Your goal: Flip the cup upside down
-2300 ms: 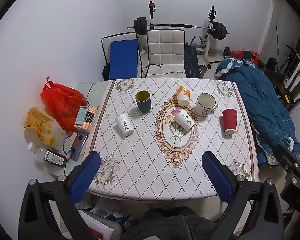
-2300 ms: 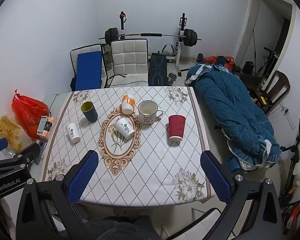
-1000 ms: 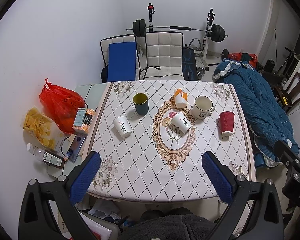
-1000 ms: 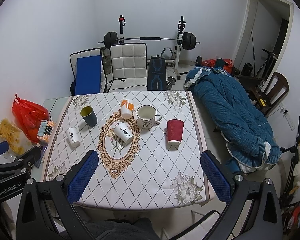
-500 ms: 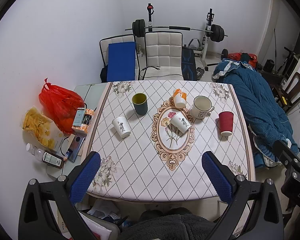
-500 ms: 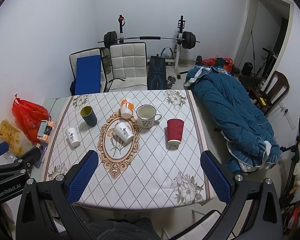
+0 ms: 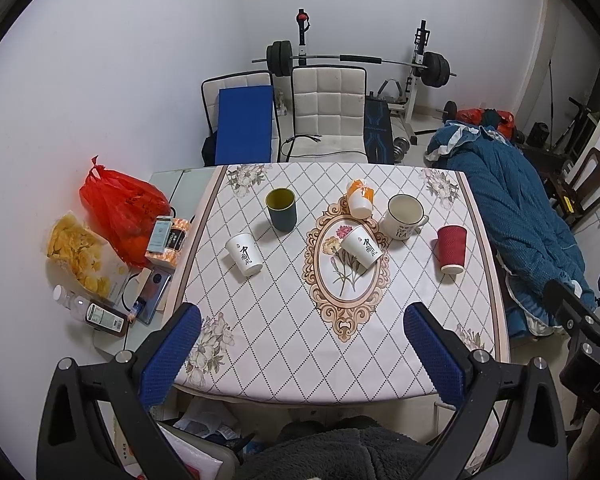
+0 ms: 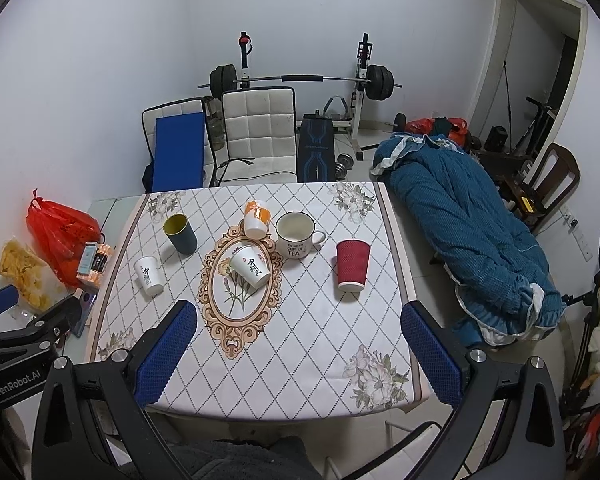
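Several cups stand on the patterned table (image 7: pixel 284 344). A dark green cup (image 7: pixel 281 209) and a white enamel mug (image 7: pixel 403 216) stand mouth up. A red paper cup (image 7: pixel 451 249) stands mouth down at the right. A white paper cup (image 7: pixel 244 255), a second white paper cup (image 7: pixel 361 246) on the oval motif and an orange-white cup (image 7: pixel 359 198) appear mouth down. My left gripper (image 7: pixel 300 354) is open and empty, high above the near table edge. My right gripper (image 8: pixel 298 354) is open and empty, likewise held back. The red cup (image 8: pixel 352 265) shows in the right wrist view.
A red plastic bag (image 7: pixel 120 208), a snack bag (image 7: pixel 80 256), small boxes and a phone lie on a low side surface at the left. Two chairs (image 7: pixel 328 112) stand behind the table. A blue quilt (image 7: pixel 512 208) lies at the right. A barbell rack stands at the back wall.
Both grippers have drawn back and up a little from the table, so the cups look smaller. No cup has moved. Both stay open.
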Tool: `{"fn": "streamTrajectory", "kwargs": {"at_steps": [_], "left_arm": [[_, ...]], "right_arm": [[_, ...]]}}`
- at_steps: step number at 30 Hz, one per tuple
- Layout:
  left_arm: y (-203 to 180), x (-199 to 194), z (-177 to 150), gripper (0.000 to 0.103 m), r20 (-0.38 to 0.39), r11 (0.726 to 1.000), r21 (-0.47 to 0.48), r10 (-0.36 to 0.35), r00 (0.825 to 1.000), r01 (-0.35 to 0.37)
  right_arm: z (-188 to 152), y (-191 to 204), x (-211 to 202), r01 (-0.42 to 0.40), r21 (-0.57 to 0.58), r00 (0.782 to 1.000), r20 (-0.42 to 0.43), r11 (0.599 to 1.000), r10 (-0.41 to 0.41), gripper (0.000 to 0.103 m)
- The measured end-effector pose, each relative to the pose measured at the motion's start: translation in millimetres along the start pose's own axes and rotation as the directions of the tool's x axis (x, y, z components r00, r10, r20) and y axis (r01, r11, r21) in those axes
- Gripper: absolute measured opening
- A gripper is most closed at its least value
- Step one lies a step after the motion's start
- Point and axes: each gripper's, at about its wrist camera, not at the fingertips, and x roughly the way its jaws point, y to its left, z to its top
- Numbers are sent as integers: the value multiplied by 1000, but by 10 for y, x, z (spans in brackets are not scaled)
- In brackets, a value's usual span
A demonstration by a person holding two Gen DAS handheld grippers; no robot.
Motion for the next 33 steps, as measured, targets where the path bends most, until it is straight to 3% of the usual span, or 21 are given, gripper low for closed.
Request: {"fn": "streamTrajectory", "kwargs": {"at_steps": [23,27,33], "left_arm": [[10,-3,3,103,1,1000,-7,-1,1000,1],[-38,73,-10,103,2,999,-23,22,1000,-22],[0,404,-53,103,10,988,-64,139,990,-138]], "right_arm": [[-104,124,-26,-10,-2,1000,4,1000,10,103],[-115,116,32,-24,5,1000,-6,1000,24,103],[-145,13,380,-73,26,997,-34,997,74,103]]}}
